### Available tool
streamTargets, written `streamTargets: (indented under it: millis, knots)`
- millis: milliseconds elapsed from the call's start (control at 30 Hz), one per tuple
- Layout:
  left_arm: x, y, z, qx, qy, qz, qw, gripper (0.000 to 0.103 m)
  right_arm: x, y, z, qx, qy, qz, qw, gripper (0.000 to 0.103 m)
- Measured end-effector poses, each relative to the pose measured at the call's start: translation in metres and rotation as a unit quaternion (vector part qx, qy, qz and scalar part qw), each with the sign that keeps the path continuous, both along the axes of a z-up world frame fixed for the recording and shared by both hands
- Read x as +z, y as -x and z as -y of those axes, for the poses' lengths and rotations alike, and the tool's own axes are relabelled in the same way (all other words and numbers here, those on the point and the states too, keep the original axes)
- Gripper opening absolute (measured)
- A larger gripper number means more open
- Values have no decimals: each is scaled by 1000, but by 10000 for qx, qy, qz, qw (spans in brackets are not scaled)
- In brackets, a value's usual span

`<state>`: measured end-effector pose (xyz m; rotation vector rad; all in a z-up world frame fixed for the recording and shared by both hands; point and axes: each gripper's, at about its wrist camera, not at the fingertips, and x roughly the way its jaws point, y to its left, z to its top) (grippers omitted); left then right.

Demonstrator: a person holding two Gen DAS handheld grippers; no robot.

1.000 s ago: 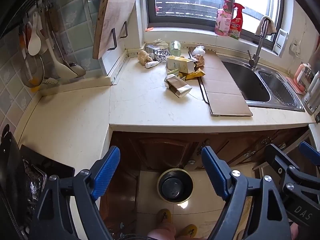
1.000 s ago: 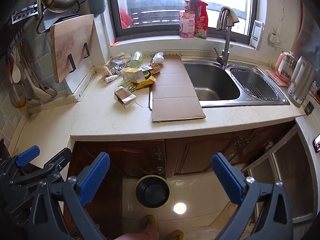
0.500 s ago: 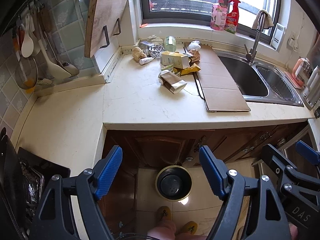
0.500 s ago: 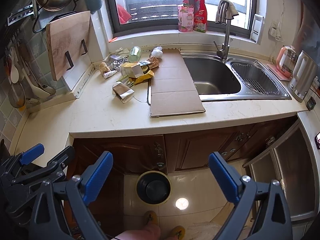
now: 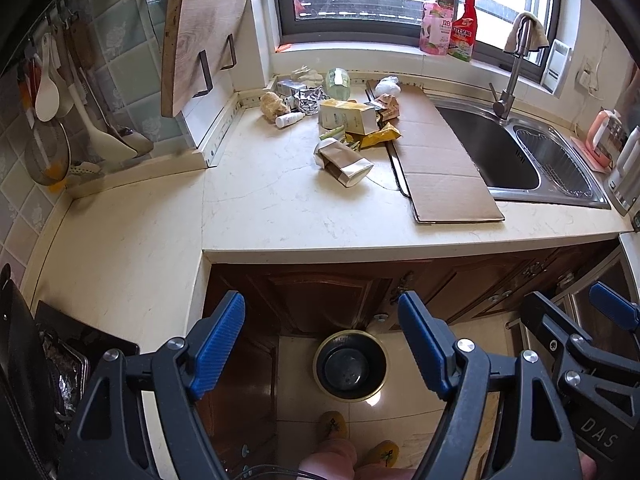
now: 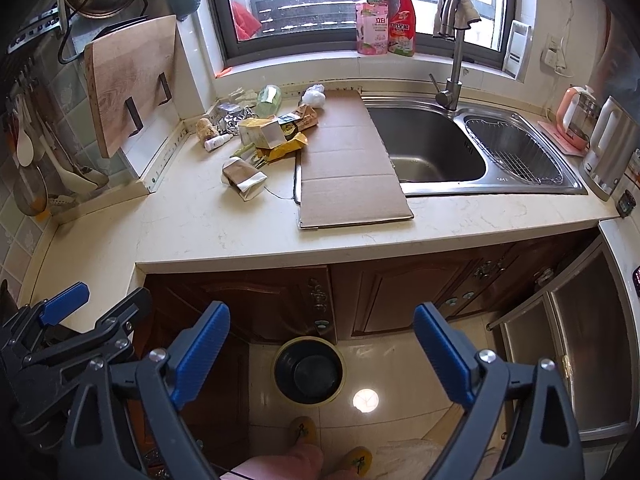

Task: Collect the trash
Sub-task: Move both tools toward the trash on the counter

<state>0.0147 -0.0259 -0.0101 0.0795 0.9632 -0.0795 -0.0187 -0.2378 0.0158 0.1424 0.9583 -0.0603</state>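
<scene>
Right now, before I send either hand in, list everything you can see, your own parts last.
cardboard sheet: one, brown, flat on the counter, left of the sink
trash pile: several cartons, wrappers and foil, yellow, brown and silver, back of the counter, left of the cardboard
bin: one, black with a pale rim, on the floor by the cabinets
sink: one, steel, two basins
bottles: two, pink and red, on the windowsill
cutting board: one, wooden, leaning at the left wall
kettles: two, pink and white, far right
slippers: two, yellow, on the floor
left gripper: blue jaws open, empty
right gripper: blue jaws open, empty
</scene>
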Motion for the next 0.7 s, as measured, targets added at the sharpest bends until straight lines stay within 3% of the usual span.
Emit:
streamTargets:
  millis: [700]
  knots:
    - [-3,-44,2,-201,-2,37,9998,77,0,-36,-3,-145,117,27,9998,93]
